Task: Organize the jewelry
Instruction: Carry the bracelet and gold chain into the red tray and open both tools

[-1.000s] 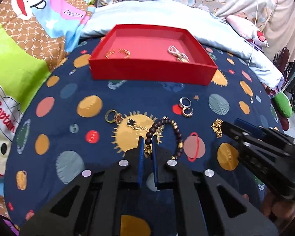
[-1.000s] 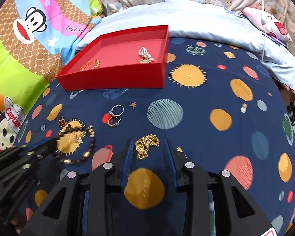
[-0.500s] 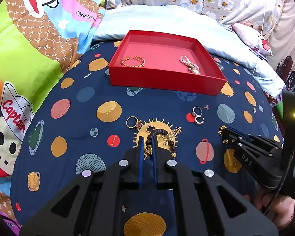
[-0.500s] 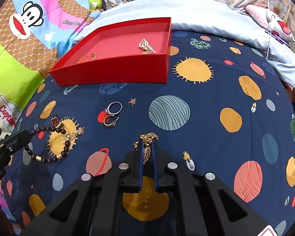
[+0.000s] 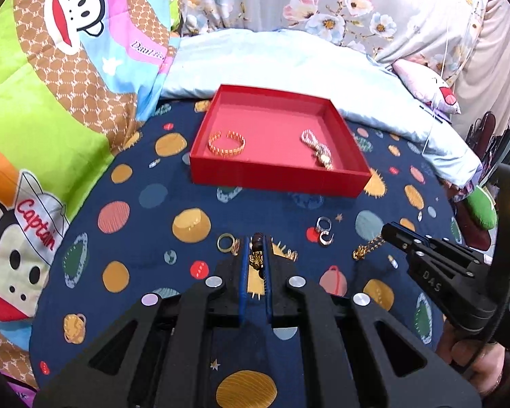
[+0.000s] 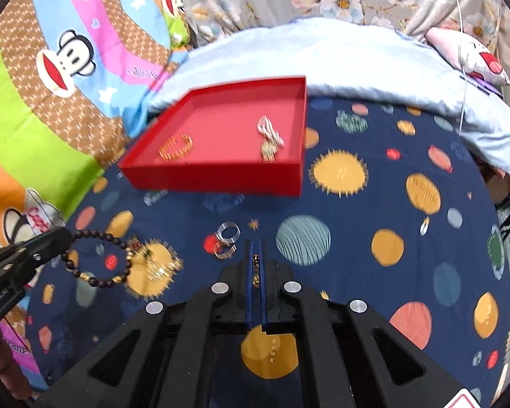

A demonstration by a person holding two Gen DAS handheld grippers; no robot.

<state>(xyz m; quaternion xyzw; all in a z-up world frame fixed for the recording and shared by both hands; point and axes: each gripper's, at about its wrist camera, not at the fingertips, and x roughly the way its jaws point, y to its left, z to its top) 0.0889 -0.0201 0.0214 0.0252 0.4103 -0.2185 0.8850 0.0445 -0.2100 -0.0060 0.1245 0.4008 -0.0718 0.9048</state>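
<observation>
The left gripper (image 5: 256, 253) is clamped on the bead bracelet (image 6: 98, 258), the right gripper (image 6: 256, 261) on the gold chain (image 5: 367, 248); both hang above the bedspread (image 6: 374, 238), near the red tray (image 5: 275, 176).

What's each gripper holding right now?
Left gripper: closed on the bead bracelet.
Right gripper: closed on the gold chain.
</observation>
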